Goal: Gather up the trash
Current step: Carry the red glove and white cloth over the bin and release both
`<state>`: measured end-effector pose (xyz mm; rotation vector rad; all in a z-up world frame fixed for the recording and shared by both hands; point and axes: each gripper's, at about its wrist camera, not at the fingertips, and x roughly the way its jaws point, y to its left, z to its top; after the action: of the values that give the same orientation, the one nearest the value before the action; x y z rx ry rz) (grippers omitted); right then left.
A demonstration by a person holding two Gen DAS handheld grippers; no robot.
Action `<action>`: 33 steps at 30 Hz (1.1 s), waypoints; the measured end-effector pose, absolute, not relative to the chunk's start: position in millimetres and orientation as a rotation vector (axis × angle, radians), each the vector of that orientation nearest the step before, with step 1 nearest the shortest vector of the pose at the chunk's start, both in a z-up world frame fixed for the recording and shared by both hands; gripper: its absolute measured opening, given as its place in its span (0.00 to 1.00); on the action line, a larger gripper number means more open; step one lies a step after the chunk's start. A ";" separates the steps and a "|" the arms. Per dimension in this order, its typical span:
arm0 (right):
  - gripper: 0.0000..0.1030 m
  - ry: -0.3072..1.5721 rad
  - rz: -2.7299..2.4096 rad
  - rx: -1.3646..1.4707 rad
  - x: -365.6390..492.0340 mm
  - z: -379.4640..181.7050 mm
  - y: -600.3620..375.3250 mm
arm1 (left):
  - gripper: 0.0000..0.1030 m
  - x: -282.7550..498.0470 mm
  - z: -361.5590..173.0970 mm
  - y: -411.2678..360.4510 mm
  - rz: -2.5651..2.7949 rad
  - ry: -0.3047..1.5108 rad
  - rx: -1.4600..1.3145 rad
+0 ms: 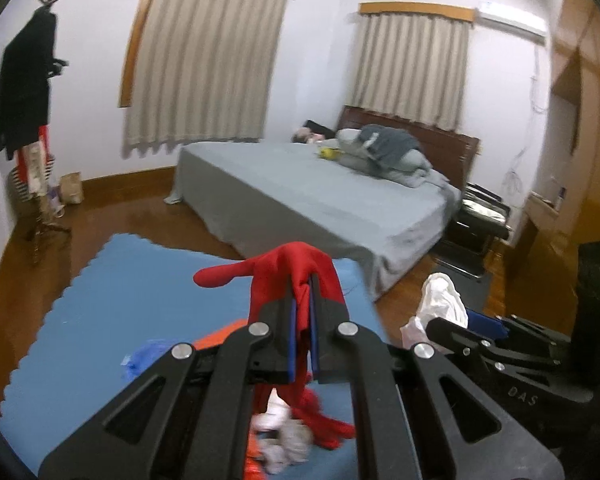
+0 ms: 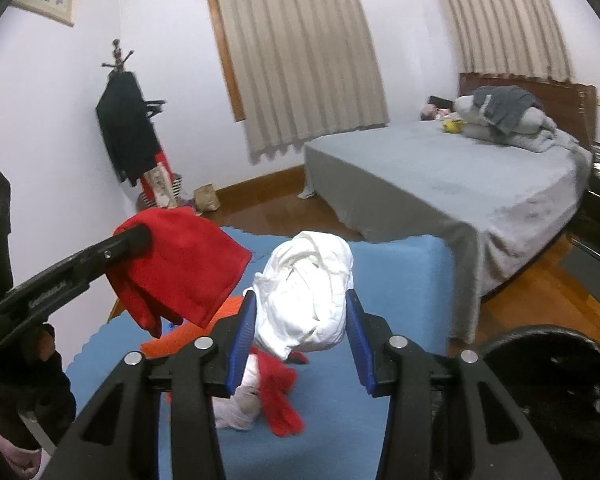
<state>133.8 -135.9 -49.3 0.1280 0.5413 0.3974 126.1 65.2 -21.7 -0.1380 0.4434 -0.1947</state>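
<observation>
My left gripper [image 1: 303, 312] is shut on a red cloth [image 1: 288, 272] and holds it above the blue foam mat [image 1: 100, 300]; the red cloth also shows in the right wrist view [image 2: 180, 268], draped over the left gripper's tip. My right gripper [image 2: 302, 316] holds a crumpled white wad [image 2: 308, 300] between its blue pads, lifted above the mat; the wad also shows in the left wrist view [image 1: 440, 304]. On the mat below lie more red and white scraps [image 2: 260, 396] and an orange piece [image 2: 172, 340].
A black bin [image 2: 556, 396] stands at the lower right. A grey bed [image 2: 440, 176] fills the right side. A coat rack [image 2: 128, 132] stands in the far corner with a paper bag [image 2: 207, 198] near it. A blue plastic bag [image 1: 148, 356] lies on the mat.
</observation>
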 end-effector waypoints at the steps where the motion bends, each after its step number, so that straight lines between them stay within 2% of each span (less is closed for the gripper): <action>1: 0.42 0.541 0.382 0.130 131.3 -48.6 -143.4 | 0.04 125.8 -22.0 55.1 -0.217 0.449 -0.139; 14: 0.43 0.605 0.091 0.169 95.9 -75.3 -262.0 | 0.04 133.4 -66.7 -80.0 -0.483 0.572 -0.091; 21: 0.48 0.656 -0.023 0.190 78.2 -101.4 -310.0 | 0.05 140.0 -96.4 -137.6 -0.618 0.644 -0.067; 24: 0.51 0.676 -0.065 0.199 73.7 -109.9 -325.5 | 0.10 144.6 -105.6 -156.5 -0.658 0.670 -0.061; 26: 0.56 0.679 -0.086 0.203 68.1 -114.0 -334.0 | 0.21 147.7 -111.2 -163.4 -0.672 0.684 -0.060; 28: 0.63 0.674 -0.108 0.207 63.8 -114.6 -340.7 | 0.39 148.3 -112.8 -163.9 -0.669 0.687 -0.061; 31: 0.75 0.659 -0.133 0.206 61.1 -110.7 -344.4 | 0.41 147.6 -113.7 -159.7 -0.654 0.680 -0.051; 32: 0.77 0.652 -0.136 0.204 60.5 -109.1 -344.4 | 0.43 144.5 -111.3 -153.9 -0.643 0.672 -0.046; 33: 0.84 0.647 -0.139 0.203 60.1 -108.1 -344.7 | 0.49 142.3 -109.7 -151.8 -0.630 0.661 -0.041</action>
<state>60.1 -344.7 -108.1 0.2032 0.6474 -0.1388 142.3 -151.8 -109.7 -0.0406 0.6609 -0.6301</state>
